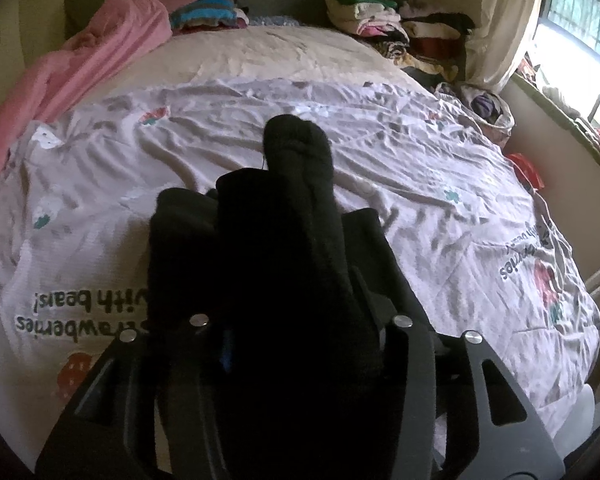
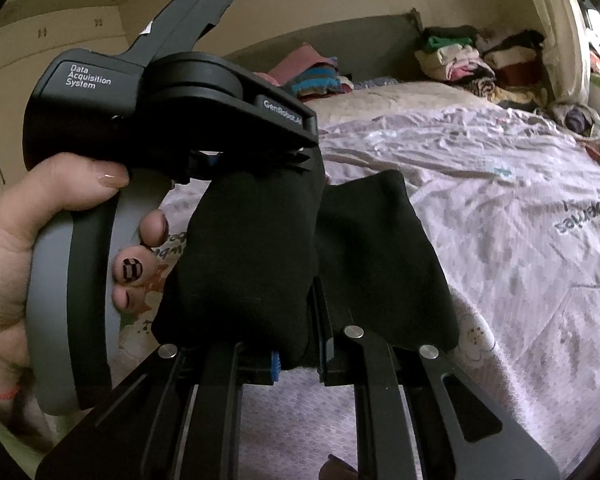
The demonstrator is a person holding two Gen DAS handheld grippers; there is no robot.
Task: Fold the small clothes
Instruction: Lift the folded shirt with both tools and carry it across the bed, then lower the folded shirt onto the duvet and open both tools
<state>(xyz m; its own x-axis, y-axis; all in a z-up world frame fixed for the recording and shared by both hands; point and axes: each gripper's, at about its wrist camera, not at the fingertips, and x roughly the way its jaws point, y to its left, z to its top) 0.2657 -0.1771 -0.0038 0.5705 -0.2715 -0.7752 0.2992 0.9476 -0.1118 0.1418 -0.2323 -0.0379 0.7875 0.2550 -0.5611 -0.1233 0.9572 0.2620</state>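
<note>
Two grippers share one small piece of clothing above the bed, whose printed sheet is bare and wrinkled below and in front of them. Stacks of folded clothes stand well apart at the far edge.

The black garment is in the air, not on the sheet. In the right wrist view its long axis runs from the near middle up toward the far left. A second flap of it hangs to the right.

The right gripper has its fingers pressed together on the near end of the garment. The left gripper, which a hand carries, meets the far end from above and from the left. Its fingers stand apart with the bunched cloth between them. Whether the pads press on the cloth, I cannot tell.

I judge that the coming move is to lay the garment on the sheet. For this the right gripper has the sure hold, so the cloth should follow it downward.
</note>
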